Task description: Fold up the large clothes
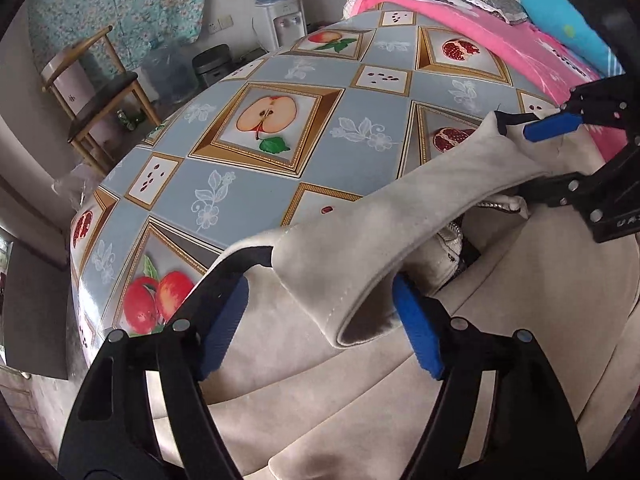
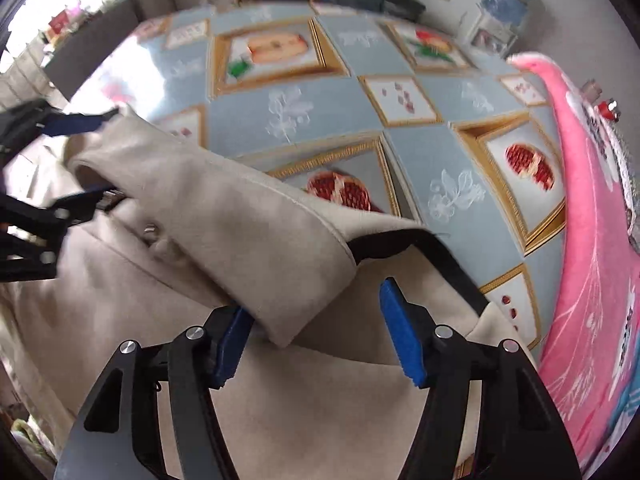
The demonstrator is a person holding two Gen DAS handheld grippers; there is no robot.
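While both claws gape, a suede-like beige sleeve (image 1: 400, 216) apparently sags between them.

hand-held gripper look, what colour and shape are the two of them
Both match. The left hand-held gripper and the right hand-held gripper each have black angular linkage arms with cut-out slots and silver round pivot pins. The fingers carry bright blue ribbed pads. No cables or sleeves are visible.

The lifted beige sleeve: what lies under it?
Under the sleeve show the fruit-print tablecloth and the coat body. The pomegranate tile beneath is partly covered.
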